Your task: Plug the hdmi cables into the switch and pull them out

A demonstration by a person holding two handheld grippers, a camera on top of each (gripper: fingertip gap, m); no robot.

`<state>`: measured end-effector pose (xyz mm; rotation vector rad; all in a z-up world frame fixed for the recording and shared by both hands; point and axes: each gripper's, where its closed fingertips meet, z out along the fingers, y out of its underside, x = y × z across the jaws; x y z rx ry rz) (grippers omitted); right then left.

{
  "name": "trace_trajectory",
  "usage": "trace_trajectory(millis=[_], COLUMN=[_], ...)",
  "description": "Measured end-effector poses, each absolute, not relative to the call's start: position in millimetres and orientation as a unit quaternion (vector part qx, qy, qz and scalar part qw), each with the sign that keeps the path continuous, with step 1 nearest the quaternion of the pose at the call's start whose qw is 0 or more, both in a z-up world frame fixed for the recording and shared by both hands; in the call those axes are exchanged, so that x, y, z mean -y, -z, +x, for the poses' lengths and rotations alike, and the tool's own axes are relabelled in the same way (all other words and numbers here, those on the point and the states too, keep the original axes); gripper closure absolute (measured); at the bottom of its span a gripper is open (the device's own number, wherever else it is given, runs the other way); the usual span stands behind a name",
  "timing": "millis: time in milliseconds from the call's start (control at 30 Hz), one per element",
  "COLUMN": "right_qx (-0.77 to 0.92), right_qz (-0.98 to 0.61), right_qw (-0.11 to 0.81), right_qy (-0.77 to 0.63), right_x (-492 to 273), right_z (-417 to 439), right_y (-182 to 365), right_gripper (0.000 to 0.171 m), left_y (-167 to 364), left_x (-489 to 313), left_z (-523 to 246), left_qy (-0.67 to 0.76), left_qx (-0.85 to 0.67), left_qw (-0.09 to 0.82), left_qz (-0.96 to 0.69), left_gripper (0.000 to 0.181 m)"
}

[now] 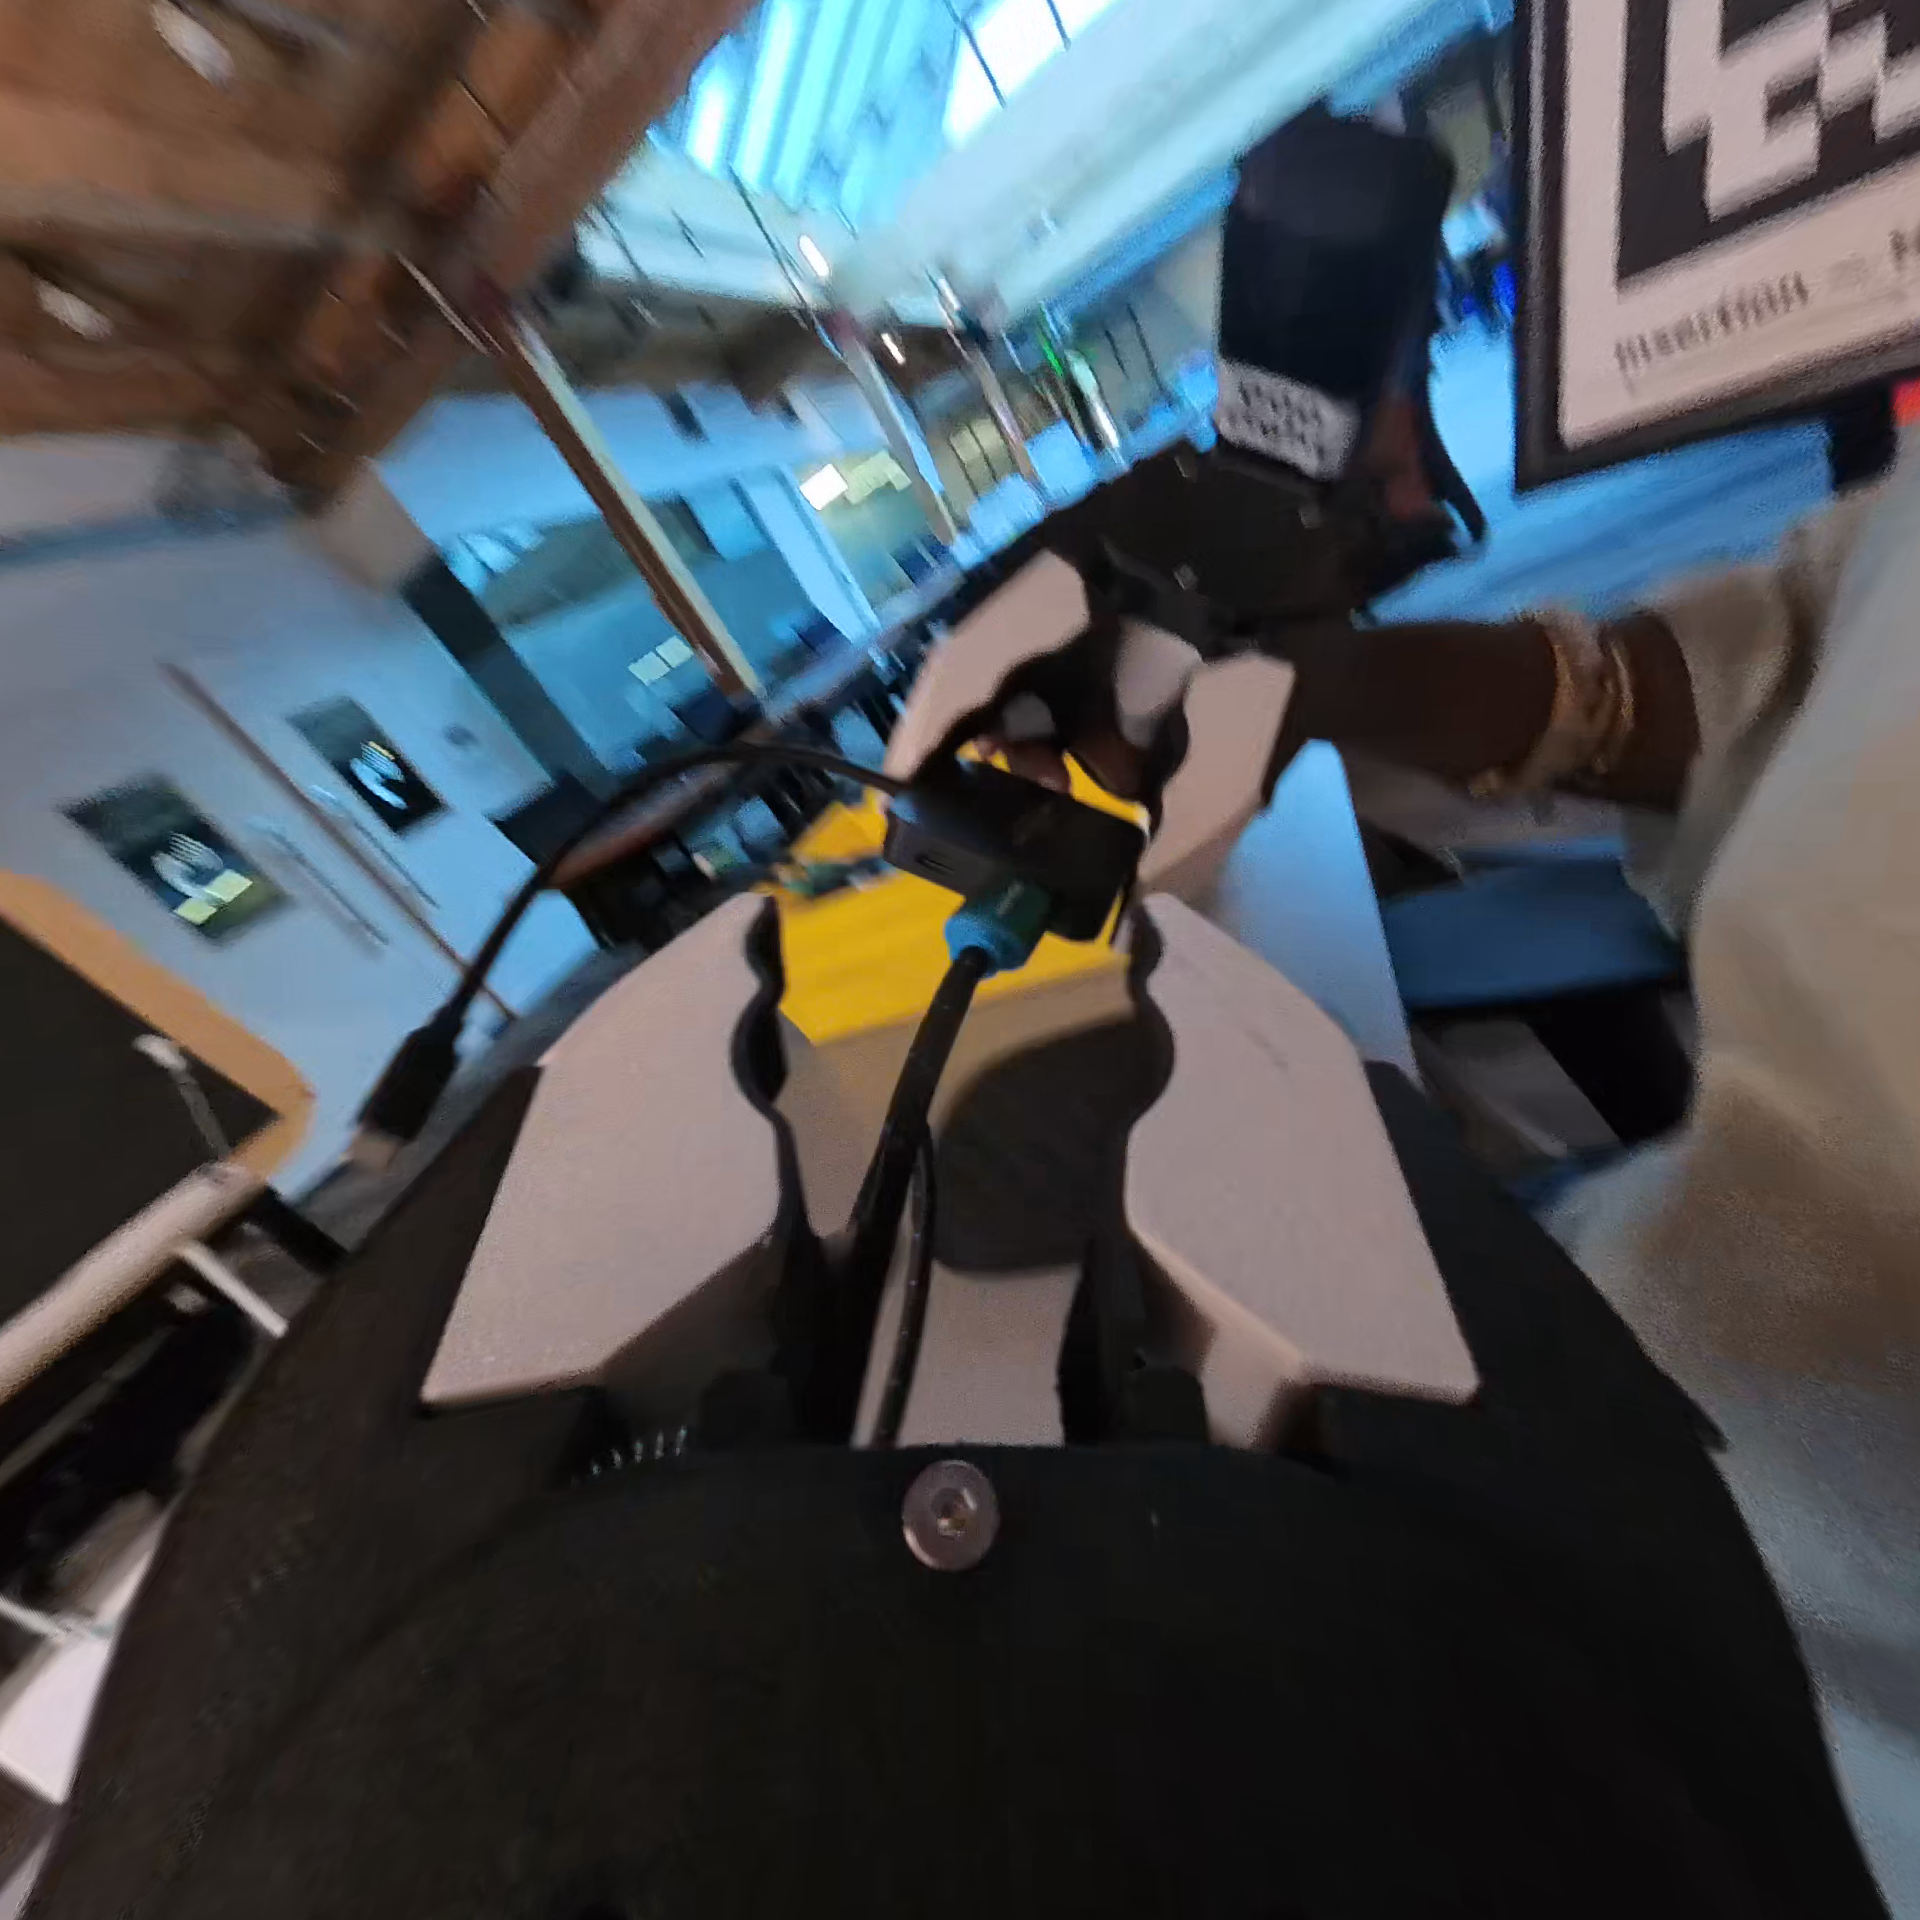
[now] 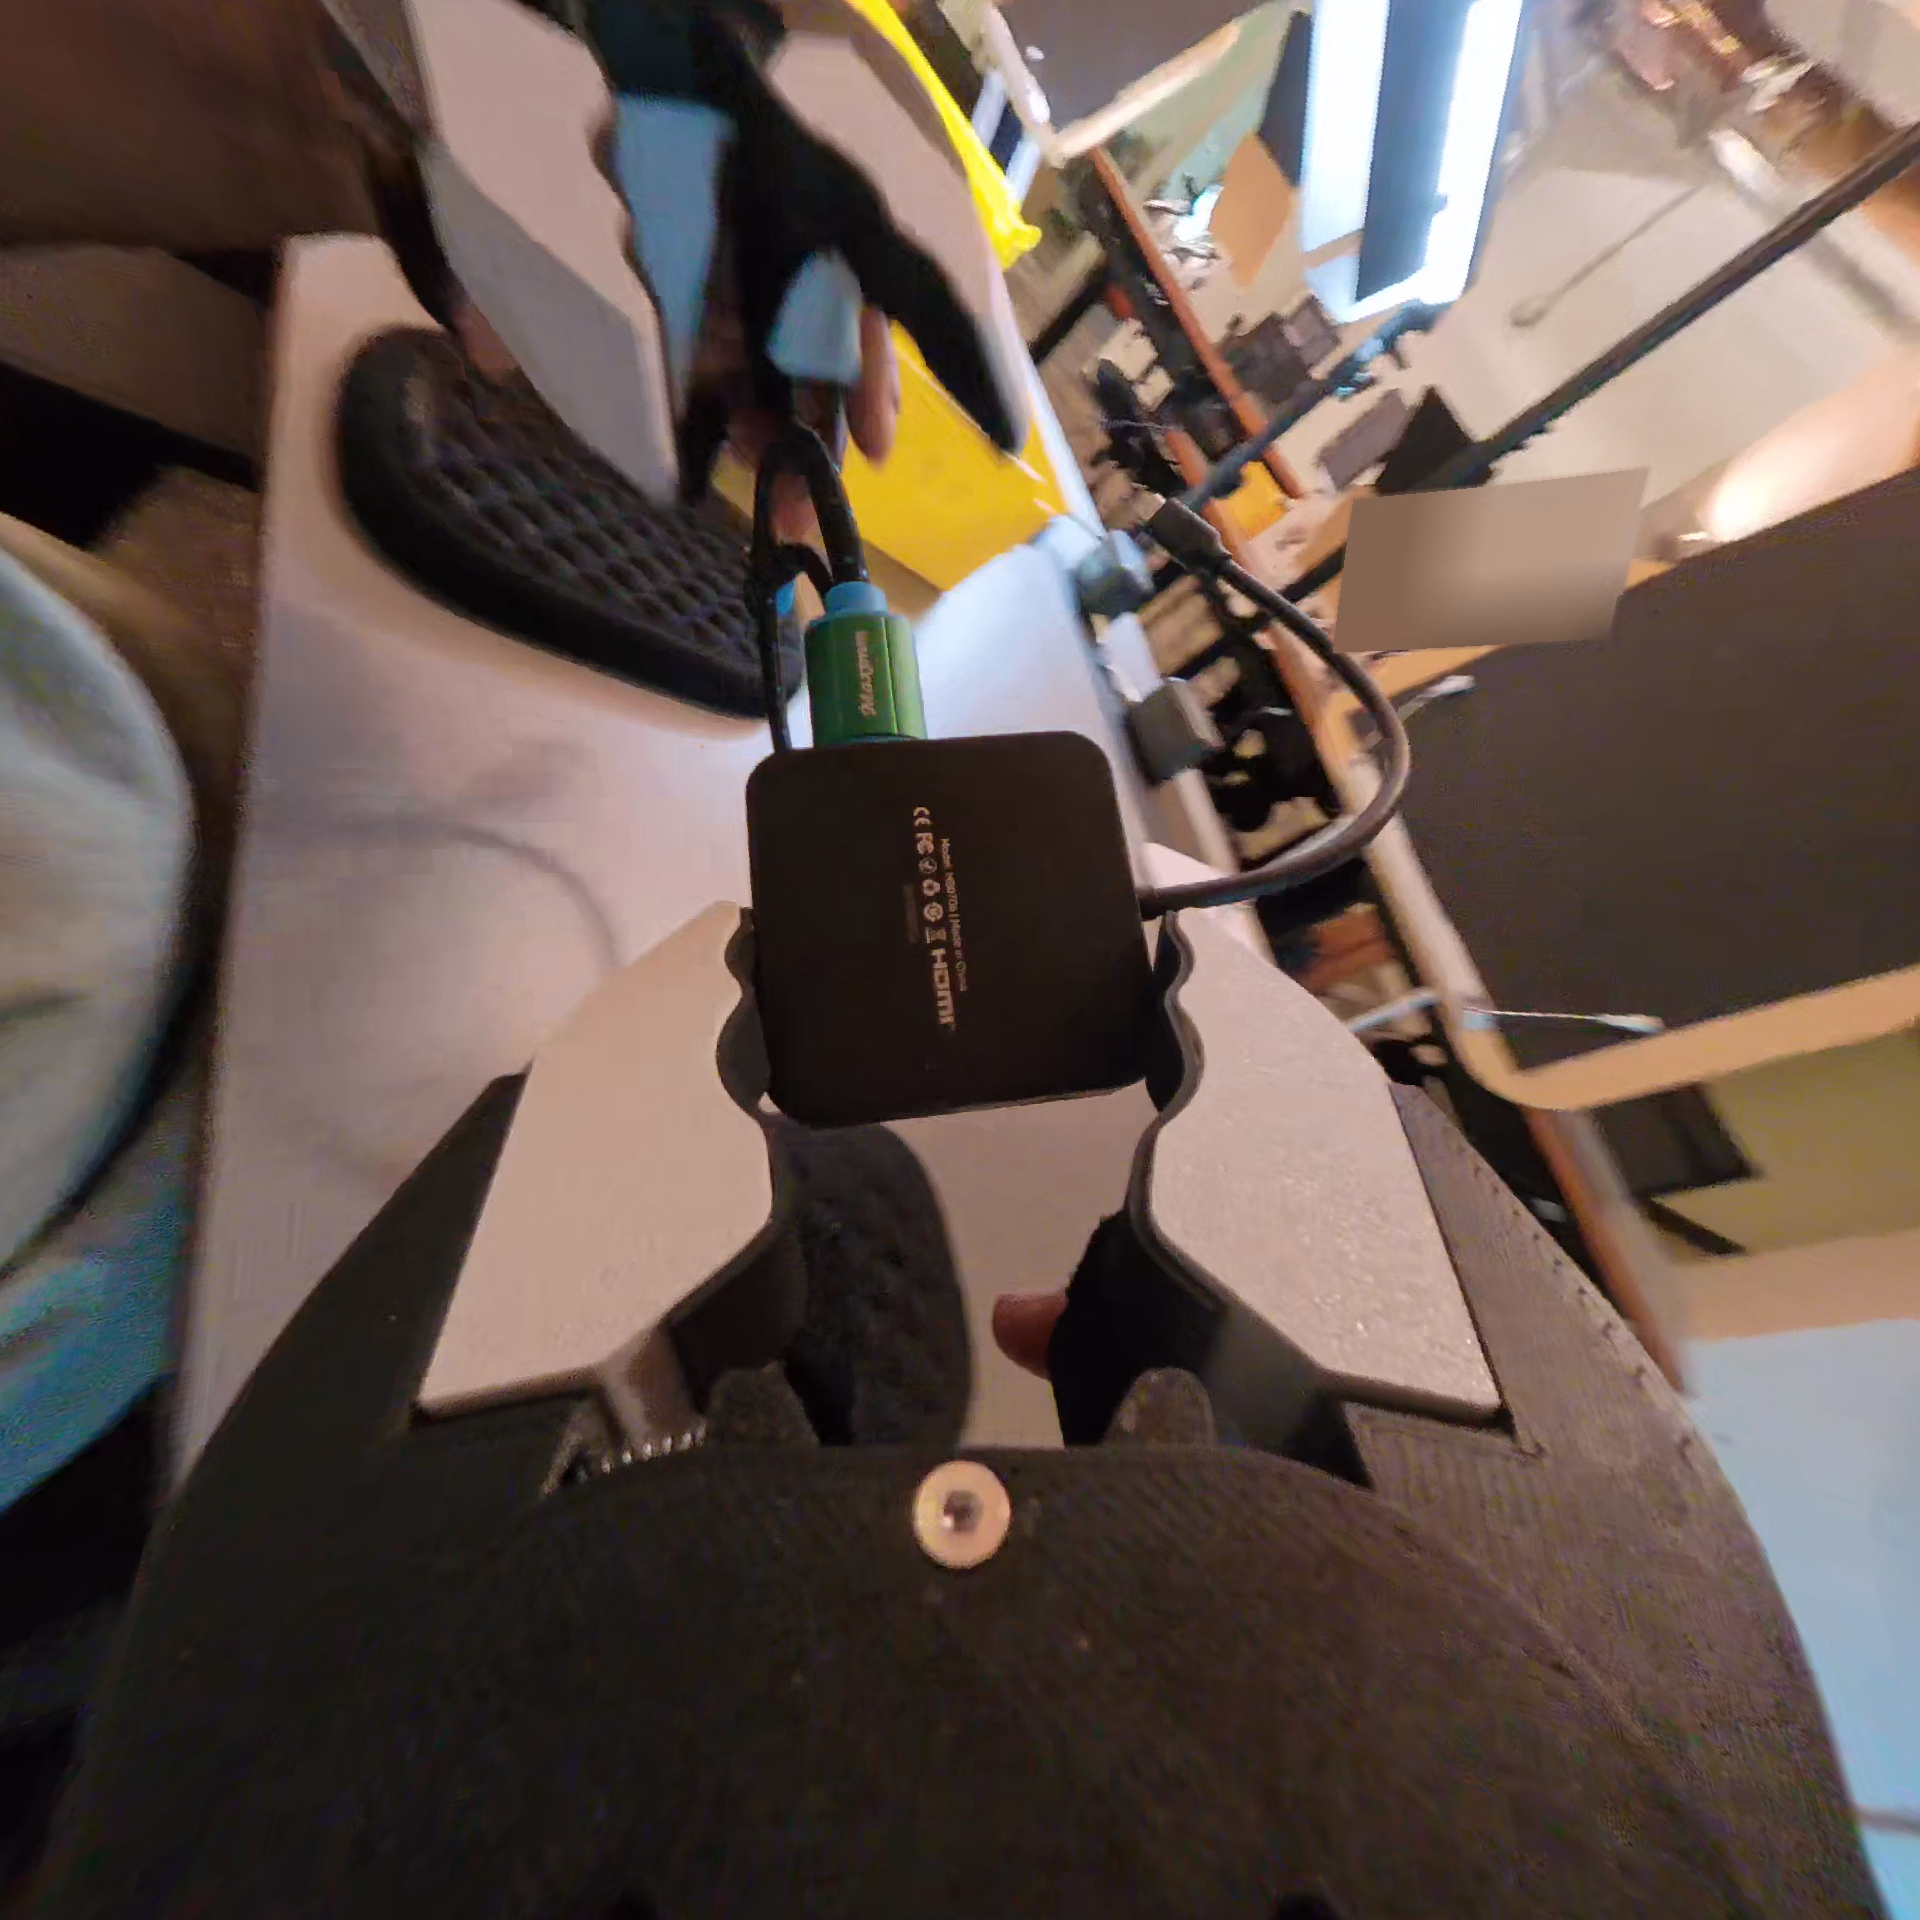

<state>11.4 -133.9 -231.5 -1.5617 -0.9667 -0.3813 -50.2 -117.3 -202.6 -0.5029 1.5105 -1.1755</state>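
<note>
The black square HDMI switch [image 2: 951,935] is clamped between the fingers of my right gripper [image 2: 951,925] and held in the air. A green and blue HDMI plug [image 2: 862,675] sits in the switch's far edge. Its black cable [image 2: 831,520] runs up between the fingers of my left gripper [image 2: 727,260]. In the left wrist view, my left gripper [image 1: 951,925] is open, with the cable [image 1: 914,1143] passing loosely between its fingers. The plug [image 1: 997,914] is at the fingertips, seated in the switch [image 1: 1023,847]. A thin black lead [image 2: 1351,727] hangs from the switch's side.
Below lies a white table [image 2: 416,831] with a black perforated oval object [image 2: 540,530] and a yellow object [image 2: 935,457]. A person's sleeve and braceleted wrist [image 1: 1558,707] reach in from the right. A board with a black-and-white pattern [image 1: 1714,208] stands at the upper right.
</note>
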Motion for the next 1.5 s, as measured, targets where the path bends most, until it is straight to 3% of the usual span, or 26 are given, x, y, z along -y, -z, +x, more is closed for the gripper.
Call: trace_trajectory(millis=[133, 300, 400, 700, 867, 1067, 1233, 1333, 1500], right_qx=[0.364, 0.206, 0.091, -0.141, -0.197, -0.208, -0.217, -0.196, -0.099], right_qz=[-0.646, -0.607, -0.614, -0.713, -0.748, -0.841, -0.824, -0.798, -0.822], right_qw=[0.618, 0.663, 0.660, 0.561, 0.546, 0.434, 0.451, 0.475, 0.493], right_qy=[0.259, 0.385, 0.423, 0.397, 0.321, 0.250, 0.267, 0.316, 0.268], right_x=[137.7, 166.4, 187.5, 226.3, 225.2, 227.6, 231.0, 235.8, 224.1], right_z=[45.8, 121.5, 175.3, 280.8, 291.7, 289.9, 292.6, 289.5, 238.9], right_y=[189.1, 130.4, 128.6, 231.7, 261.4, 309.4, 293.4, 266.2, 240.3], right_gripper=[0.098, 0.098, 0.098, 0.098, 0.098, 0.098, 0.069, 0.062, 0.084], left_y=[151.2, 121.8, 129.4, 130.6, 137.1, 146.0, 155.9, 162.7, 179.0], left_x=[89.5, 38.6, -11.0, -14.7, -9.8, -0.7, 8.2, 5.0, -2.9], left_z=[-76.3, -110.7, -117.8, -118.1, -107.4, -95.1, -84.8, -79.8, -70.4], left_qy=[0.531, 0.526, 0.455, 0.440, 0.424, 0.429, 0.423, 0.409, 0.391], left_qx=[-0.495, -0.342, -0.284, -0.306, -0.337, -0.377, -0.425, -0.436, -0.464], left_qw=[0.660, 0.748, 0.779, 0.779, 0.774, 0.753, 0.735, 0.731, 0.703], left_qz=[-0.193, -0.217, -0.326, -0.326, -0.329, -0.327, -0.317, -0.329, -0.372], left_gripper=[0.095, 0.097, 0.107, 0.109, 0.109, 0.112, 0.113, 0.113, 0.113])
